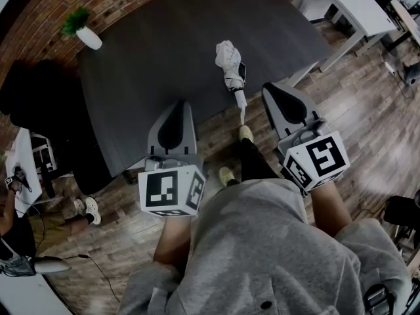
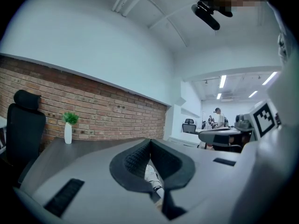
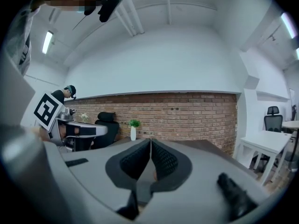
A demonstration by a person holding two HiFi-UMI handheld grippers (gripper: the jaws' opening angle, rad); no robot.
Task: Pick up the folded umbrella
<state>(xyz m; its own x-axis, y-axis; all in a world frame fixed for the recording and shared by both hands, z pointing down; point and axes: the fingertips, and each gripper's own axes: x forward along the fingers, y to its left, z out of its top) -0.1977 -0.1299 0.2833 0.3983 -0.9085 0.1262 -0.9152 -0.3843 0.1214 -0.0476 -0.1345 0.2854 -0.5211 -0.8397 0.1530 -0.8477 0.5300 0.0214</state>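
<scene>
The folded umbrella (image 1: pixel 230 61) is white and lies on the dark table (image 1: pixel 164 51) near its front edge, with its handle (image 1: pixel 241 105) sticking out past the edge. My left gripper (image 1: pixel 182 105) hovers at the table's front edge, left of the handle, jaws shut and empty. My right gripper (image 1: pixel 269 89) is on the other side of the handle, also shut with nothing in it. In the left gripper view the shut jaw tips (image 2: pixel 150 142) meet, and a bit of the umbrella (image 2: pixel 153 177) shows below them. In the right gripper view my right gripper (image 3: pixel 150 141) shows its tips together too.
A white vase with a green plant (image 1: pixel 84 31) stands at the table's far left corner by the brick wall (image 1: pixel 98 2). A black office chair (image 1: pixel 36 104) is at the left. A white table (image 1: pixel 348 8) stands at the far right. A person's feet (image 1: pixel 87 209) are on the wood floor at the left.
</scene>
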